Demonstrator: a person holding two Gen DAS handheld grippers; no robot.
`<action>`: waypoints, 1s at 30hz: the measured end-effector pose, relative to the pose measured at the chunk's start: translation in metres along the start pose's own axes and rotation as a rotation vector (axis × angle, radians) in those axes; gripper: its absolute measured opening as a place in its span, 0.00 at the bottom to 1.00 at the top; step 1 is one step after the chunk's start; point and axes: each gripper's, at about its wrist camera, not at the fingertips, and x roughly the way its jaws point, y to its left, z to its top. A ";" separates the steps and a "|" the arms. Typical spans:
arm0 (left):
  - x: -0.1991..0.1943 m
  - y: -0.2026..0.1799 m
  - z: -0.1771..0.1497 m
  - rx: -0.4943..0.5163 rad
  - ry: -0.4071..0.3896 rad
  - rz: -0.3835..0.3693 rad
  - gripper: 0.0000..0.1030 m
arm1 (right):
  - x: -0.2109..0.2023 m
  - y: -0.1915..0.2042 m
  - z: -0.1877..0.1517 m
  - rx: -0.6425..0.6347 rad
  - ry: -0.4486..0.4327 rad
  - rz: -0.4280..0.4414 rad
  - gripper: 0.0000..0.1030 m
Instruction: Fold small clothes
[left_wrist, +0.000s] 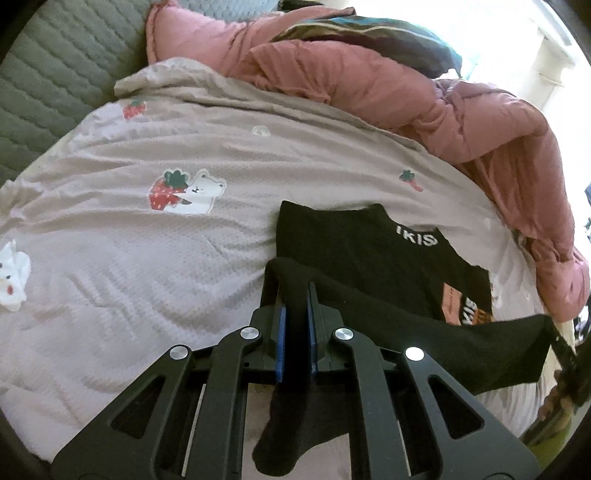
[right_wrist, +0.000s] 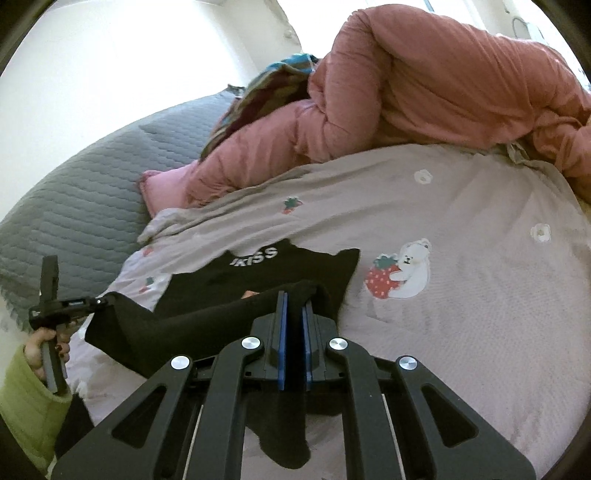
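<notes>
A small black garment with white letters lies on the pale strawberry-print bedsheet. Its near hem is lifted and stretched between both grippers. My left gripper is shut on the left end of the hem, with cloth hanging down between the fingers. My right gripper is shut on the other end of the same garment. In the right wrist view the left gripper shows at the far left, held by a hand in a green sleeve. In the left wrist view the right gripper shows at the right edge.
A rumpled pink duvet lies along the far side of the bed, also in the right wrist view. A grey quilted cover lies at the far left. A striped cloth sits on the duvet.
</notes>
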 end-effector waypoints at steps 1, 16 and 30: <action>0.003 0.002 0.002 -0.006 0.002 0.000 0.03 | 0.004 -0.003 -0.001 0.011 0.007 -0.006 0.06; 0.005 0.019 -0.019 -0.028 -0.073 -0.044 0.34 | 0.024 -0.015 -0.018 0.059 0.069 -0.059 0.46; -0.008 0.025 -0.065 0.013 -0.008 -0.044 0.49 | 0.005 0.002 -0.056 0.005 0.171 -0.039 0.50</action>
